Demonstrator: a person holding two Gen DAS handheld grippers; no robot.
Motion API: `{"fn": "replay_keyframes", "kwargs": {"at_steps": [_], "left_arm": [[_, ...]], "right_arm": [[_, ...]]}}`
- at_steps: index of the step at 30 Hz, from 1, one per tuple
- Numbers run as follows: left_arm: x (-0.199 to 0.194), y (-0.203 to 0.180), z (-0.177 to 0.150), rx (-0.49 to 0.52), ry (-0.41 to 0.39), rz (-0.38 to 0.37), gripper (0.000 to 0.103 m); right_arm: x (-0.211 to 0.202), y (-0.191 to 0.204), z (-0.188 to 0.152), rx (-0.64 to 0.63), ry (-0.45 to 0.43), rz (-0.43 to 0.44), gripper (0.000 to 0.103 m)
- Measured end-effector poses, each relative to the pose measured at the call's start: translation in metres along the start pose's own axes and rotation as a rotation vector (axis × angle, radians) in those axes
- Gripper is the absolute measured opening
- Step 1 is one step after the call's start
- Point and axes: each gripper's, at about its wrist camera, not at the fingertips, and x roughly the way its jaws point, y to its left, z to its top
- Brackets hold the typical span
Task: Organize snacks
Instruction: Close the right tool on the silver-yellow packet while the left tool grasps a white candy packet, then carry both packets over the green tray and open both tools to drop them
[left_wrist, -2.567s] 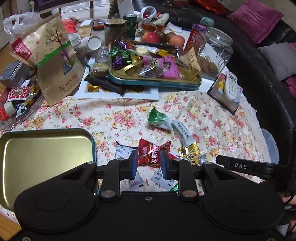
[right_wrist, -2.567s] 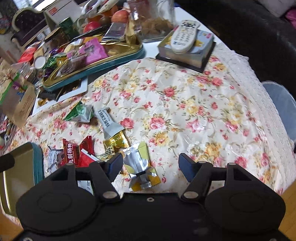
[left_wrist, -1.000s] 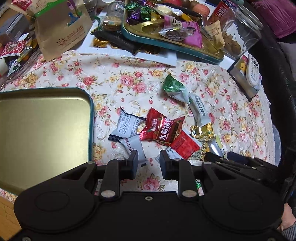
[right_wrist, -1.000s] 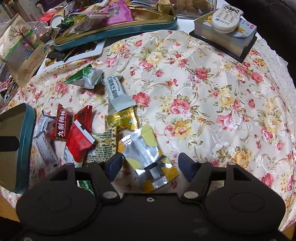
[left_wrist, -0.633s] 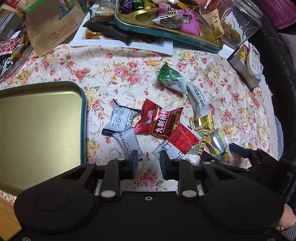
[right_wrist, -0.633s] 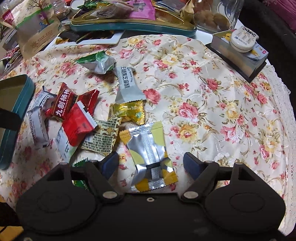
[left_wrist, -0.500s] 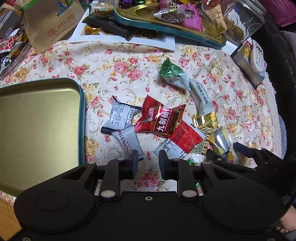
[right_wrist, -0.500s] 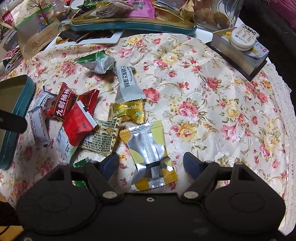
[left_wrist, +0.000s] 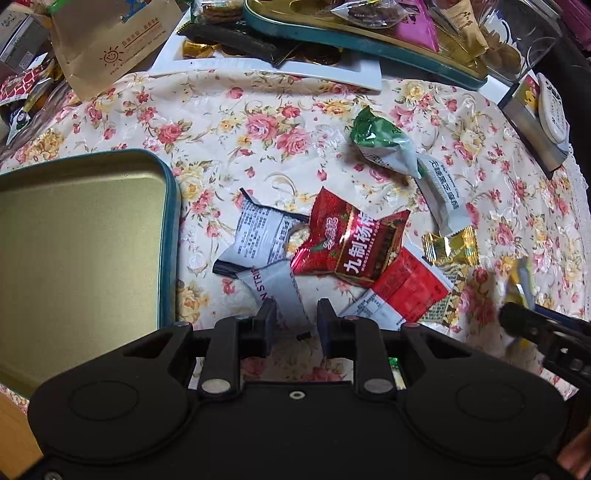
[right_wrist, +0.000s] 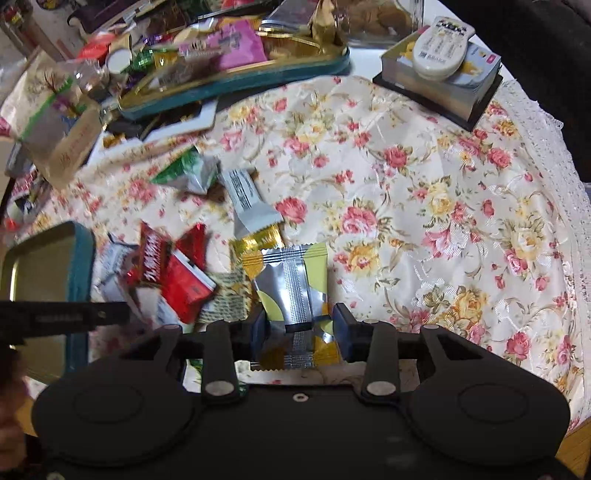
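Note:
Several snack packets lie on the floral cloth: a red packet (left_wrist: 351, 243), a white-grey packet (left_wrist: 273, 284), a green one (left_wrist: 380, 142) and a gold one (left_wrist: 448, 247). An empty gold tin tray with a teal rim (left_wrist: 168, 236) sits at the left. My left gripper (left_wrist: 295, 321) hovers over the white-grey packet, jaws narrowly apart and empty. My right gripper (right_wrist: 299, 332) is shut on a silver-and-yellow packet (right_wrist: 291, 288), lifted off the cloth; the packet shows blurred in the left wrist view (left_wrist: 521, 284).
A full teal snack tray (left_wrist: 369, 29) and a white board (left_wrist: 280, 68) stand at the back. A brown paper bag (left_wrist: 107, 48) is back left. A remote on a box (right_wrist: 443, 66) is back right. The cloth's lace edge (right_wrist: 569, 206) runs along the right.
My right gripper has closed on the silver-and-yellow packet and lifted it. My left gripper has moved slightly closer to the white-grey packet.

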Motion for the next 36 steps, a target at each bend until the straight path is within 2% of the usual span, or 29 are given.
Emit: {"fn": "replay_keyframes", "kwargs": {"at_steps": [5,12,15,21,30,32,36], "left_arm": [[0.005,-0.003,0.005,-0.008,-0.011,0.02,0.032],[0.006,-0.007,0.001,-0.005,-0.025,0.083,0.032],[0.006,-0.005,0.0,-0.018,-0.031,0.081,0.032],[0.017,-0.011,0.003,-0.007,-0.028,0.134,0.033],[0.019,-0.009,0.005,-0.037,-0.001,0.117,0.035],[0.027,-0.006,0.007,-0.031,0.025,0.125,0.035],[0.026,0.01,0.011,-0.111,0.031,0.048,0.027]], "right_arm": [[-0.021,0.004,0.007,0.075,-0.001,0.017,0.04],[-0.039,0.009,0.006,0.082,-0.019,0.014,0.04],[-0.042,0.008,0.006,0.092,-0.018,0.026,0.04],[-0.035,0.011,0.003,0.107,0.007,0.016,0.04],[-0.031,0.012,0.004,0.133,0.029,0.037,0.04],[-0.032,0.012,0.004,0.132,0.023,0.04,0.04],[-0.035,0.009,0.004,0.142,0.02,0.047,0.04]]}}
